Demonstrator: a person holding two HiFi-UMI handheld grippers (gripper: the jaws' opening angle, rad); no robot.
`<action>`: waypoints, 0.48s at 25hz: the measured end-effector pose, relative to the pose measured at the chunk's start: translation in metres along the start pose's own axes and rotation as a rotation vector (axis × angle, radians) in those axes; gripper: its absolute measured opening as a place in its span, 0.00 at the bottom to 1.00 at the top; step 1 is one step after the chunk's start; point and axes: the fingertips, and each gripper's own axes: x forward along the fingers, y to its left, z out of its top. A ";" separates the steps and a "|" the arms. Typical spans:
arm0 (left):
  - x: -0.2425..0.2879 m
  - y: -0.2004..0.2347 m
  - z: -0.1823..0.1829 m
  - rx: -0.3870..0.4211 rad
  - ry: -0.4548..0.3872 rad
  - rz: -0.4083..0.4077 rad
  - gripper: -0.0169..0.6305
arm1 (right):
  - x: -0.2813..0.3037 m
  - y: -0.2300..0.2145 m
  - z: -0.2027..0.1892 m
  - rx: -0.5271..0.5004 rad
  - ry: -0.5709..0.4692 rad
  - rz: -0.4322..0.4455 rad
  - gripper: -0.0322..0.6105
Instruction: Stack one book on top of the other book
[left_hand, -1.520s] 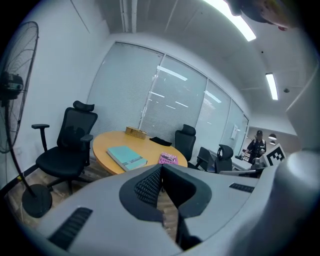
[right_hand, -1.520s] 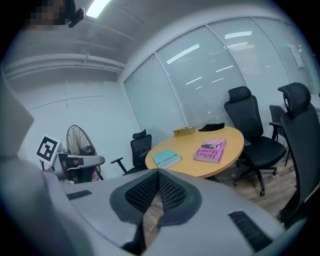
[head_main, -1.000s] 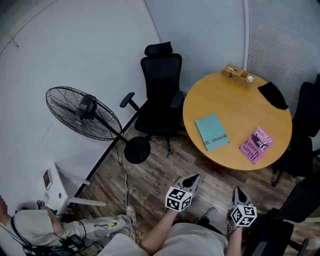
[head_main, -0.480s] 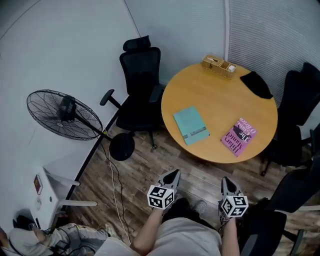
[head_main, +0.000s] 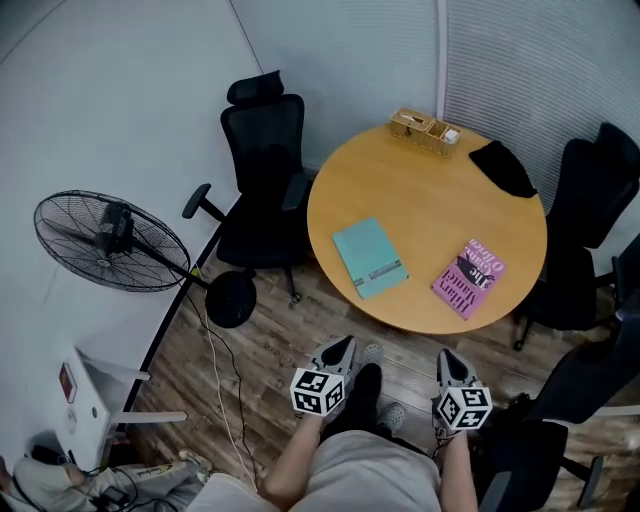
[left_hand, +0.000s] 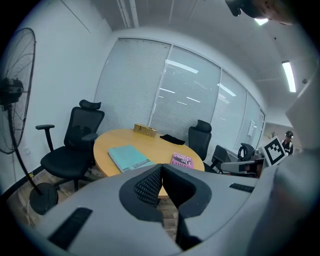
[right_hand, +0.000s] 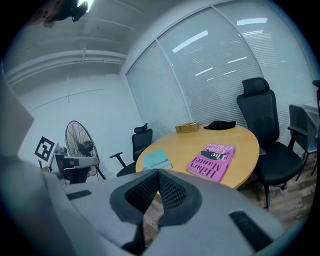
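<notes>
Table (head_main: 420, 190) nearer — teal book (head_main: 369, 258) aslant leftward

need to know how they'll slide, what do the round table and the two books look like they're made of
Round table: probably wood or wood-look laminate, smooth and matte; even tan top.
Teal book: paper or card cover, flat plain colour, matte.
Pink book: printed card cover with large dark lettering, likely a paperback; finish unclear.

The pink book (right_hand: 212, 161), near the front edge of the worktop (right_hand: 200, 137), carries large dark cover lettering: "The" and, it seems, "Hilary Mantel". On the teal book (right_hand: 156, 159) the strip of print is too small to read.
</notes>
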 end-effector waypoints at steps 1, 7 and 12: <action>0.005 0.004 0.004 0.001 0.000 -0.003 0.07 | 0.006 -0.002 0.002 0.006 0.002 -0.006 0.08; 0.051 0.020 0.030 -0.021 0.004 -0.045 0.07 | 0.040 -0.017 0.020 0.034 0.042 -0.044 0.08; 0.113 0.025 0.044 -0.008 0.044 -0.111 0.07 | 0.069 -0.047 0.033 0.062 0.062 -0.120 0.08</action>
